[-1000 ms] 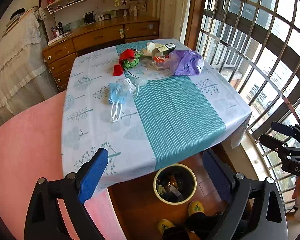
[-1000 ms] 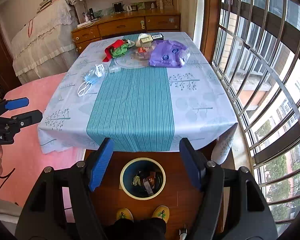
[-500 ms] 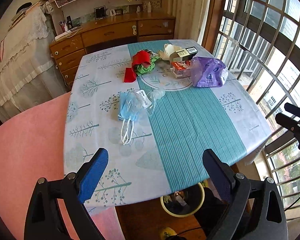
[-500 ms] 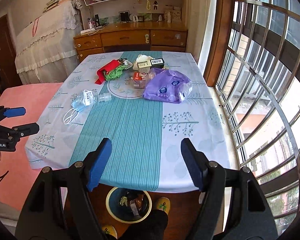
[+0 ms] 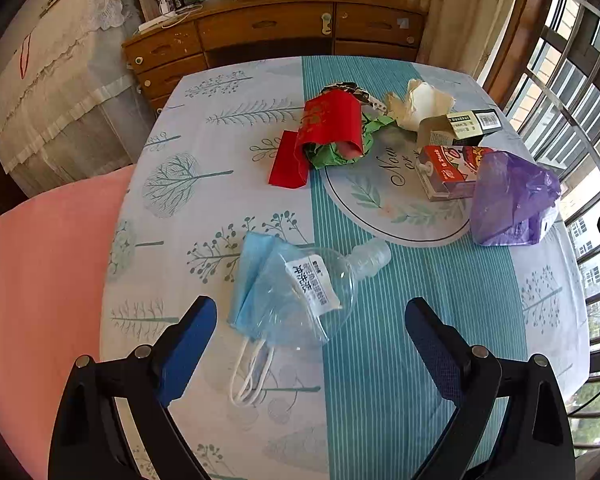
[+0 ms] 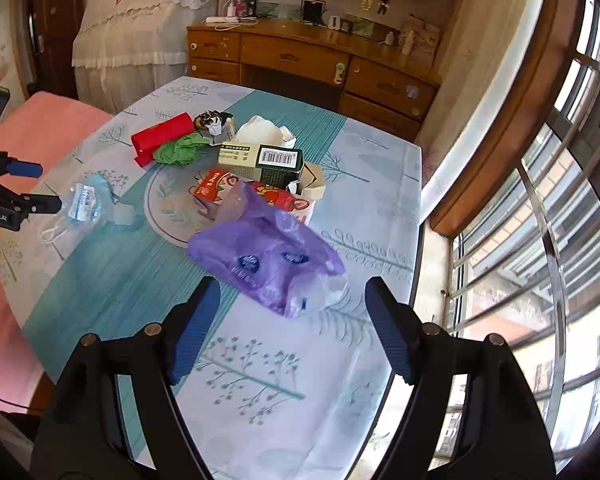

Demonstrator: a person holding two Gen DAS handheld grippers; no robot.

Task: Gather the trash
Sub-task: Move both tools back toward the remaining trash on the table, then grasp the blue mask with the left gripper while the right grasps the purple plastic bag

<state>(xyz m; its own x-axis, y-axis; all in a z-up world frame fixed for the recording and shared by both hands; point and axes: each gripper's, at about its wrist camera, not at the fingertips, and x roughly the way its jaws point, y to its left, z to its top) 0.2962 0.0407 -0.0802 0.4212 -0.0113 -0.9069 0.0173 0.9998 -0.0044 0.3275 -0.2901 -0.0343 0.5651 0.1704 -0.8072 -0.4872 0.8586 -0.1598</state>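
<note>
I am hovering my left tongs [image 5: 310, 322], spread, over the clear bottle [image 5: 320, 292]; it is probably slick and may squirt sideways off the mask [image 5: 256, 276].

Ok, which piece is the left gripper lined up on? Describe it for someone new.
On the tree-print tablecloth, nearer the pink chair than the pile by the window, a clear round plastic bottle lies across a blue face mask. It is the only see-through item, with a white label, directly ahead of the open left gripper.
</note>
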